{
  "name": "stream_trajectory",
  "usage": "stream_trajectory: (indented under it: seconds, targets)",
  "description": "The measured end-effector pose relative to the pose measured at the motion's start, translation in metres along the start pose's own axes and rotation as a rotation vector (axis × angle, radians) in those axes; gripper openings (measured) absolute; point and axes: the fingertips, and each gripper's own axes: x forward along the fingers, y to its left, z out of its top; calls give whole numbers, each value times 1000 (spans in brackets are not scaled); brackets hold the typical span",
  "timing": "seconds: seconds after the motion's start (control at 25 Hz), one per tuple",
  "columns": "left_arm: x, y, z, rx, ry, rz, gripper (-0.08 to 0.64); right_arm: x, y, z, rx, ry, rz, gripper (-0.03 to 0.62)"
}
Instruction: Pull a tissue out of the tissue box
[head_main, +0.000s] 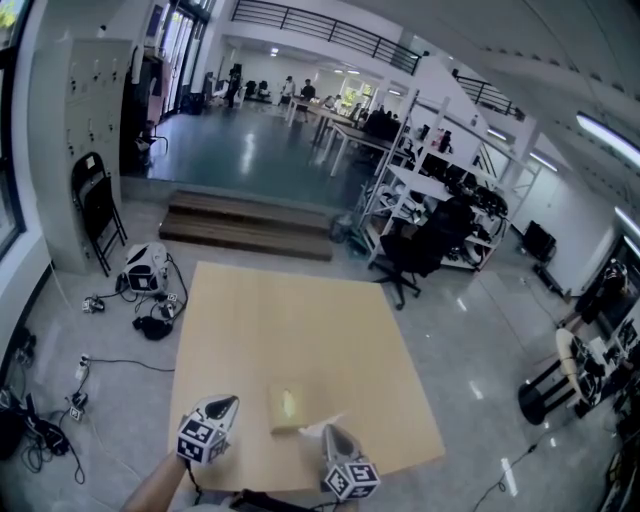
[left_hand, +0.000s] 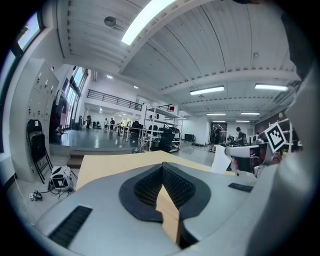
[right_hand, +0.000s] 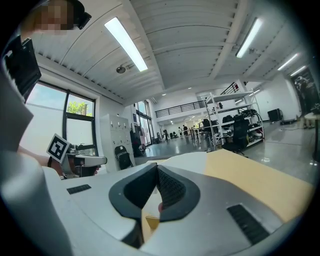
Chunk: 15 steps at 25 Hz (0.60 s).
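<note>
A tan tissue box (head_main: 286, 408) lies flat on the wooden table (head_main: 290, 330), near its front edge. A white tissue (head_main: 320, 426) stretches from the box's near right corner to my right gripper (head_main: 329, 432), which is shut on it. In the right gripper view the tissue (right_hand: 192, 160) shows just beyond the closed right gripper (right_hand: 157, 168). The left gripper view has the tissue (left_hand: 220, 160) hanging at its right. Left of the box, my left gripper (head_main: 231, 403) hovers apart from it. Seen in its own view, the left gripper (left_hand: 162, 169) has its tips together with nothing between them.
The table's front edge runs just behind both grippers. A black office chair (head_main: 425, 245) and shelving racks (head_main: 440, 190) stand past the far right corner. Wooden steps (head_main: 250, 225) lie beyond the table. On the floor to the left are cables and gear (head_main: 145, 275).
</note>
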Motion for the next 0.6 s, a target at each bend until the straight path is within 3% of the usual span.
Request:
stream_trajectory:
  seconds: [0.6]
  targets:
    - [-2, 0, 1, 2, -6, -9, 8, 0, 3, 1, -8, 1, -5, 3]
